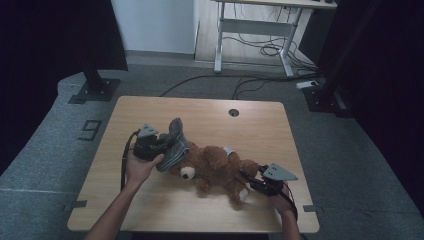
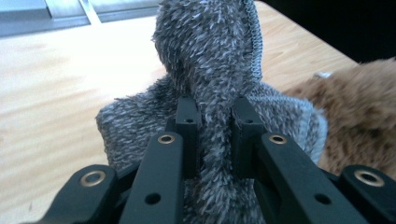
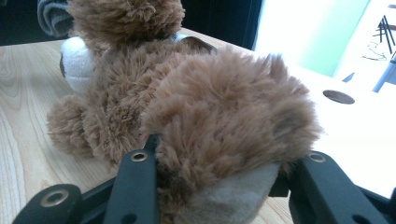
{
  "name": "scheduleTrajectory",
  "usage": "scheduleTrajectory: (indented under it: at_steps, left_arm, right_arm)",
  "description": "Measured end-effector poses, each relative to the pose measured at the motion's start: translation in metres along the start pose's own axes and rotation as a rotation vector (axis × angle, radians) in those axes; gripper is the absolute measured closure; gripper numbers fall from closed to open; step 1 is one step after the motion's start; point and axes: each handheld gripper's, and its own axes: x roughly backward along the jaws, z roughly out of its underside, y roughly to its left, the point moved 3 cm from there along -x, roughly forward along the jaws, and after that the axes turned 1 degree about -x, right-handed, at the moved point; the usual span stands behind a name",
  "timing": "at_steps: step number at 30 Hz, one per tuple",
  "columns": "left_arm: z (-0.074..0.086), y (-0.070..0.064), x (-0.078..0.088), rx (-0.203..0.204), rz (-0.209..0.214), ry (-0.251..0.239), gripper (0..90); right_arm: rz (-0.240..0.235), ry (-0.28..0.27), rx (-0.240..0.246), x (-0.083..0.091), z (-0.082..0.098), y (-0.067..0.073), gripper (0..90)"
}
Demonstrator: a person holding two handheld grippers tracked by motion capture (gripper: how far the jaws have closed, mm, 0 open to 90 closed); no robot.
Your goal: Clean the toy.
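A brown teddy bear [image 1: 216, 167] lies on its side near the middle of the light wooden table [image 1: 150, 205], its white muzzle turned toward the person's edge and its legs stretched toward the right. A grey fuzzy knitted hat [image 1: 174, 145] sits against the top of the bear's head, one end of it standing up from the table. The left tool [image 1: 161, 145], held in the person's left hand [image 1: 140, 167], grips this hat: in the left gripper view the two black jaws stand narrow with a fold of the grey knit [image 2: 210, 93] pinched between them, and the stitched edge of the hat runs up above the jaws, with the bear's brown fur [image 2: 359, 116] to the right. The right tool [image 1: 250, 182] comes in from the lower right and is closed around one of the bear's feet; in the right gripper view the jaws sit on either side of the foot [image 3: 224, 140], pressing into the fur, with its pale sole facing the camera. Beyond the foot that view shows the bear's body, its white muzzle [image 3: 77, 60] and a round grommet hole [image 3: 338, 96] in the table. On the floor behind the table stands a white desk frame [image 1: 260, 30] with loose cables beneath it.
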Motion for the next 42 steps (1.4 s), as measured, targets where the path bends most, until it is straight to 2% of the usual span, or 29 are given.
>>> scheduleTrajectory:
  at_steps: [3,5,10,12,15,19,21,22,26,31,33,36,39,42]
  left_arm:
    - [-0.014,-0.011,-0.005,-0.019,0.026,-0.005,76.8]
    - [-0.025,-0.021,-0.014,-0.041,0.041,0.002,76.8]
    - [-0.035,-0.035,-0.042,-0.064,0.060,0.066,76.6]
    - [-0.031,-0.036,-0.050,-0.064,0.064,0.101,76.6]
    - [-0.018,-0.034,-0.057,-0.050,0.077,0.125,76.7]
    - [-0.001,-0.029,-0.055,-0.013,0.113,0.116,77.5]
    - [0.004,-0.029,-0.051,-0.007,0.120,0.103,77.7]
    - [0.006,-0.029,-0.048,-0.003,0.121,0.093,77.7]
    - [0.018,-0.032,-0.041,-0.008,0.126,0.061,78.0]
    - [0.025,-0.036,-0.034,-0.013,0.131,0.038,78.1]
    - [0.028,-0.037,-0.030,-0.012,0.138,0.029,78.0]
    - [0.032,-0.036,-0.025,-0.004,0.155,0.020,78.0]
    - [0.038,-0.037,-0.019,0.000,0.164,0.008,77.9]
    - [0.041,-0.037,-0.015,0.000,0.170,0.006,77.9]
  right_arm:
    - [0.000,-0.001,-0.003,0.000,0.000,-0.001,58.1]
    - [0.001,-0.002,-0.003,-0.001,0.000,-0.001,58.1]
    - [0.004,-0.002,0.000,0.000,0.000,-0.001,57.9]
    - [0.003,-0.004,0.000,0.000,0.000,-0.001,57.8]
    - [-0.002,-0.008,-0.002,0.001,0.000,-0.001,57.3]
    - [-0.003,-0.011,-0.014,0.001,-0.002,0.001,53.5]
    - [0.004,-0.013,-0.028,0.002,-0.006,0.001,47.7]
    - [0.012,-0.015,-0.042,0.003,-0.009,0.002,45.1]
    - [-0.006,-0.045,-0.104,0.011,-0.031,0.003,31.4]
    - [-0.049,-0.130,-0.173,0.020,-0.064,0.000,26.6]
    - [-0.036,-0.107,-0.167,0.016,-0.074,-0.001,26.6]
    - [-0.039,-0.027,-0.158,0.001,-0.078,0.000,24.8]
    - [-0.100,0.067,-0.177,-0.015,-0.068,0.010,18.5]
    - [-0.148,0.172,-0.176,-0.030,-0.049,0.027,12.5]
